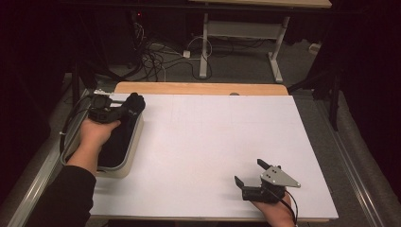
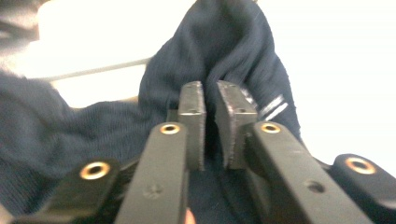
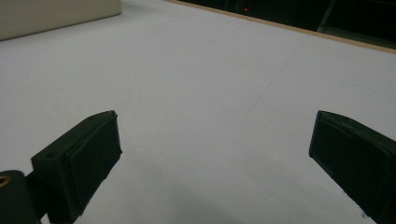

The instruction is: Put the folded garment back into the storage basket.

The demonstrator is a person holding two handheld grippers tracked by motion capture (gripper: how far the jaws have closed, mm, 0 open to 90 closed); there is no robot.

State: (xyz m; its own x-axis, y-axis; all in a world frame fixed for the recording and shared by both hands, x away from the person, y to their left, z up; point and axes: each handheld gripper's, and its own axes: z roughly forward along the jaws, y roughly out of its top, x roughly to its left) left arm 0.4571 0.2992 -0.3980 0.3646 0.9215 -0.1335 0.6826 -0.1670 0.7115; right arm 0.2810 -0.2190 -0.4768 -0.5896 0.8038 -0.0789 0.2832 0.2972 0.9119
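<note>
Clearly the left tongs (image 1: 134, 103) sit right at the dark knit garment (image 2: 219, 51) — it bunches at the far end of the cream bin (image 1: 134, 146) on the surface's left side, a fold between the nearly closed jaws. Right tongs (image 1: 247, 171), spread wide and empty, rest well apart at the near right.

High view: above near edge, looking forward and down over white table (image 1: 213, 142). Left gripper view: very close on dark cloth (image 2: 224, 51). Right gripper view: low, skimming same table.
</note>
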